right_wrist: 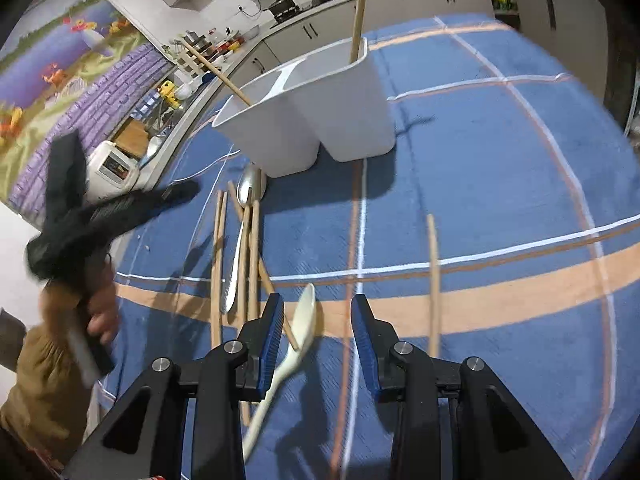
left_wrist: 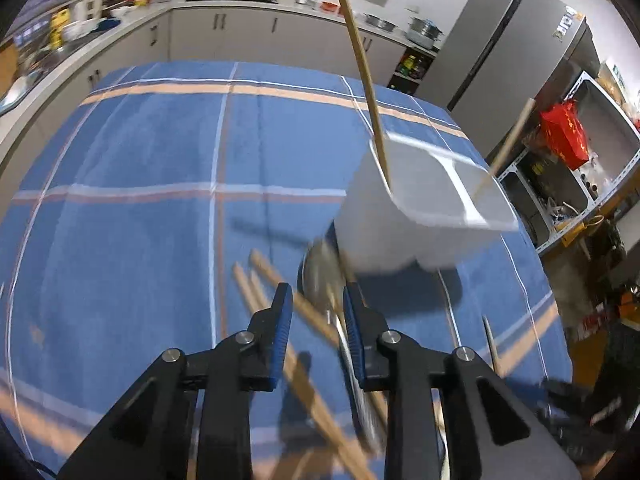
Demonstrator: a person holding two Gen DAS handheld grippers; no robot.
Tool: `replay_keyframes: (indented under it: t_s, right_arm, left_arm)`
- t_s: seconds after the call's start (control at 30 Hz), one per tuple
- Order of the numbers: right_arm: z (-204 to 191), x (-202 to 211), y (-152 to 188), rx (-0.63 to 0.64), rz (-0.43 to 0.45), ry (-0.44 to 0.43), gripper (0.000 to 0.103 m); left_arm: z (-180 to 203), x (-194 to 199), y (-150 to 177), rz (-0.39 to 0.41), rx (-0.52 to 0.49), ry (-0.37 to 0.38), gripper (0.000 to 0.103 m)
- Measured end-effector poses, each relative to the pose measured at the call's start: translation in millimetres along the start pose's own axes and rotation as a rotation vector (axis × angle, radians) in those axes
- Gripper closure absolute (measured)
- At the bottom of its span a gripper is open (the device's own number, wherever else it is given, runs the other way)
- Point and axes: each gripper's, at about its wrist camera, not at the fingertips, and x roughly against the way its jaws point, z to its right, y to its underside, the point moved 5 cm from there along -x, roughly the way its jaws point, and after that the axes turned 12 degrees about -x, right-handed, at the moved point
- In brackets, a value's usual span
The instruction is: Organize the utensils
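Observation:
A white two-compartment holder [left_wrist: 420, 216] [right_wrist: 312, 120] stands on the blue checked tablecloth [left_wrist: 140, 160], with one wooden chopstick [left_wrist: 360, 60] leaning in each compartment. My left gripper [left_wrist: 316, 304] hangs open above a blurred pile of chopsticks [left_wrist: 312, 360] and a metal spoon [left_wrist: 320, 276], gripping nothing. In the right wrist view the same chopsticks [right_wrist: 218, 260] and metal spoon [right_wrist: 250, 188] lie in front of the holder. My right gripper [right_wrist: 318, 312] is open over a cream plastic spoon [right_wrist: 304, 316], which lies on the cloth close to the left finger [right_wrist: 274, 320].
One chopstick [right_wrist: 434, 280] lies alone on the cloth to the right of the pile. A person's hand [right_wrist: 100, 312] holds the blurred black left gripper at the left of the right wrist view. Kitchen counters [left_wrist: 240, 20] and a fridge [left_wrist: 500, 40] stand beyond the table.

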Motion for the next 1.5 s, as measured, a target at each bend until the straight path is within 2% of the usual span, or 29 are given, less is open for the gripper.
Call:
replay_keyframes:
  t_s: [0.2, 0.47, 0.63, 0.67, 0.73, 0.8, 1.07, 1.3, 1.5]
  right_arm:
    - [8, -15, -7, -0.068, -0.055, -0.072, 0.065]
    - [4, -33, -8, -0.061, -0.111, -0.101, 0.066]
    - [-2, -43, -10, -0.039, -0.133, -0.096, 0.071]
    - [-4, -44, -9, -0.034, -0.137, -0.092, 0.072]
    - [-6, -45, -7, -0.022, -0.148, -0.084, 0.086]
    - [-10, -47, -4, -0.009, -0.163, -0.081, 0.097]
    - [-14, -24, -4, 0.006, -0.09, -0.065, 0.097]
    - [-26, 15, -9, 0.063, 0.041, -0.022, 0.098]
    - [-44, 52, -12, 0.126, 0.162, 0.009, 0.098]
  left_arm:
    - [-15, -51, -26, -0.072, -0.019, 0.094, 0.074]
    - [-22, -75, -27, -0.13, -0.059, 0.235, 0.076]
    - [-15, -74, -22, -0.154, -0.116, 0.292, 0.091]
    - [-12, -73, -21, -0.159, -0.13, 0.297, 0.1]
    - [-9, -70, -19, -0.151, -0.128, 0.317, 0.101]
    - [-9, -66, -19, -0.141, -0.124, 0.311, 0.101]
    - [-6, -29, -14, -0.068, -0.085, 0.269, 0.101]
    - [-8, 44, -13, 0.071, -0.058, 0.185, 0.101]
    - [4, 112, -13, 0.203, -0.093, 0.049, 0.101]
